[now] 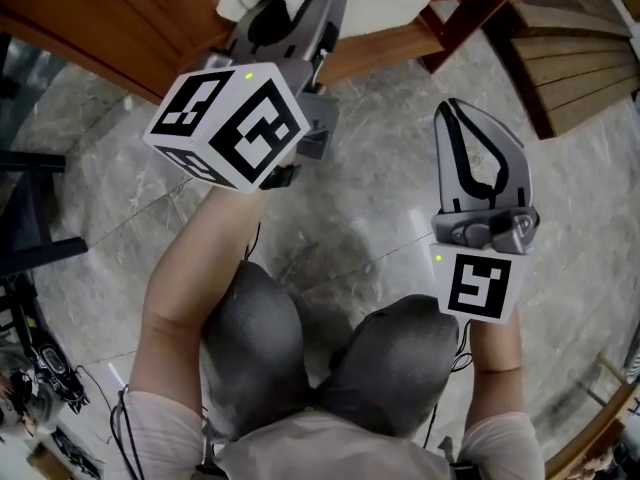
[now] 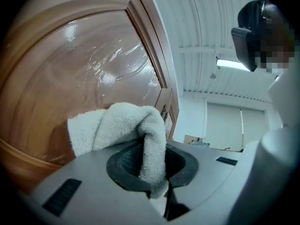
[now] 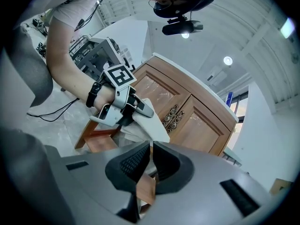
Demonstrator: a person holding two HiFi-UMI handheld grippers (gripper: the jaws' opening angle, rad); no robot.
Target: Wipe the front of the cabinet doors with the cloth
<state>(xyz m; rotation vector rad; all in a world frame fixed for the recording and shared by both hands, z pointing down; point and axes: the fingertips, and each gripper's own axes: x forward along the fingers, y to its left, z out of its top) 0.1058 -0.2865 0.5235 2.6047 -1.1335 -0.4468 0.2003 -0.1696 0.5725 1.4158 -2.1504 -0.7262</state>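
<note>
Item 1. Left gripper (image 1: 300, 8): my fingers are clamped on a fold of the white cloth (image 2: 117, 125). Its own view shows the towel pinched between the dark pads and bunched up over them. The head view shows only the cloth spilling past the tips.

Item 2. Cabinet door (image 2: 84, 64): glossy brown wood with a raised panel. The cloth sits at its lower part; I cannot confirm contact. Only the right gripper view shows the whole front, with two doors and ornate metal handles (image 3: 173, 116) at their meeting edge.

Item 3. Right gripper (image 3: 151, 163): my fingers meet at the tips and hold nothing. It sits well apart from the cabinet, over the grey marbled floor (image 1: 380, 218).

Item 4. My knees (image 1: 250, 338), in grey, show in the head view only.
</note>
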